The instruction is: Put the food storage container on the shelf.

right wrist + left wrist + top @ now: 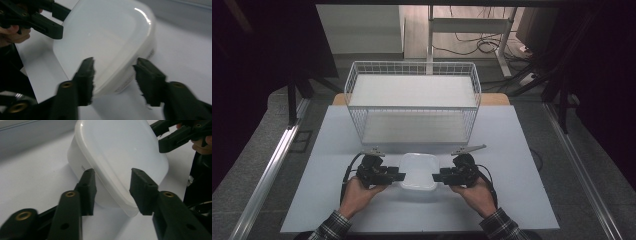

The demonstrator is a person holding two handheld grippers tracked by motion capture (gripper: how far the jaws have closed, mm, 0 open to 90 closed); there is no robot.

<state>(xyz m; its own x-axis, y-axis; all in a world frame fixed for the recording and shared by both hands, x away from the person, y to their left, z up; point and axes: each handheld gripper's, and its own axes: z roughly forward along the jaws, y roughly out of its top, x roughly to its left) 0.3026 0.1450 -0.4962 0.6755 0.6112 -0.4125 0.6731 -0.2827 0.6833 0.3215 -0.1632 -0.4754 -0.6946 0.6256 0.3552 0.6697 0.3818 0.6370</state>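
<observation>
While a white, round-cornered plastic lidded tub (417,171) sits near the pale tabletop's (522,195) front edge, left gripper (400,176) and right gripper (436,177) flank it, jaws apart; white wire basket (412,100) stands behind.

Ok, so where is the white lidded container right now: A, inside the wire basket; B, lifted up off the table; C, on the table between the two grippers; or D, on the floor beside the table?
C: the white lidded container sits on the table in front of the wire basket, with the left gripper and right gripper open at its opposite sides.
</observation>
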